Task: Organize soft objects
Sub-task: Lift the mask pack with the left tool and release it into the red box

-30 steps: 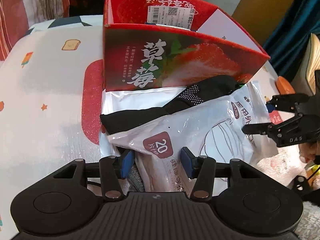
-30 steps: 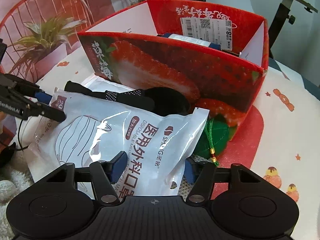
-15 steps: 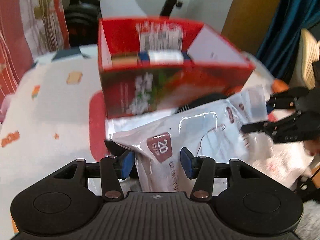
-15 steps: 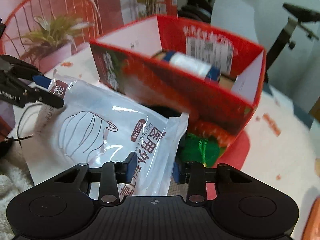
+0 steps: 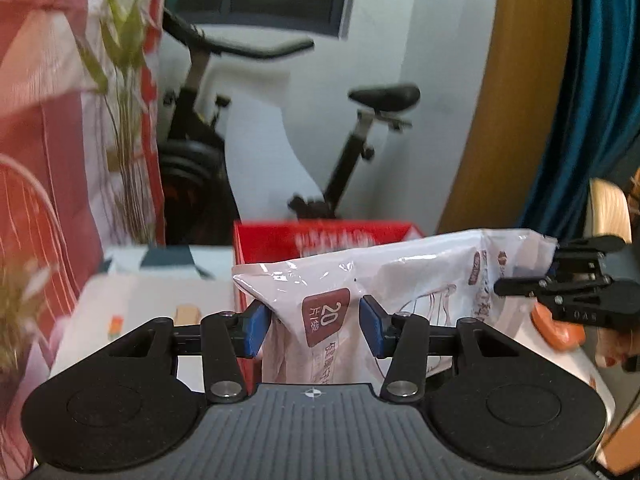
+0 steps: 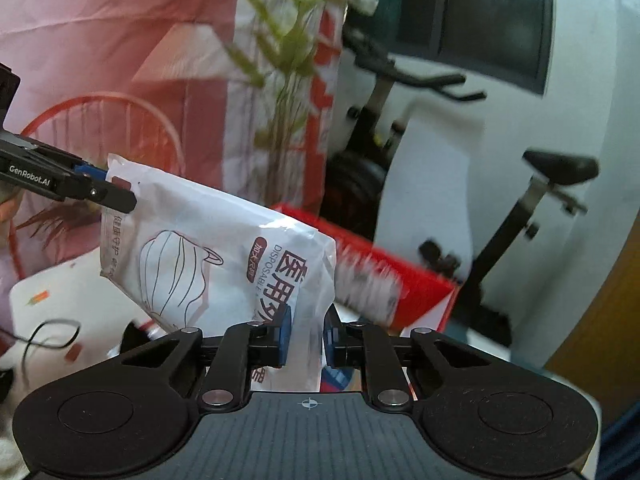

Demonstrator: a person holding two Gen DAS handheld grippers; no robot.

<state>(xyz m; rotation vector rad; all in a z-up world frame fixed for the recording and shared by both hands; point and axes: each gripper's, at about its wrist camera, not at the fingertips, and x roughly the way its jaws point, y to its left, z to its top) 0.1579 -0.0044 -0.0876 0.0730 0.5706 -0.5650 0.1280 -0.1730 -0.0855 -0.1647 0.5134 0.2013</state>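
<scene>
A lived-in home room: exercise bike (image 5: 280, 120), blue curtain (image 5: 592, 100), patterned tablecloth (image 5: 152, 300), plant-print wall hanging (image 6: 120, 60)

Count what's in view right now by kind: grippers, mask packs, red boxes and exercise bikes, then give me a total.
Grippers: 2, left gripper and right gripper, both shut on the pack
Mask pack: 1
Red box: 1
Exercise bike: 1
Total: 5

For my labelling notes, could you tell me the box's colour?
Red box, clearest in the right wrist view.
</scene>
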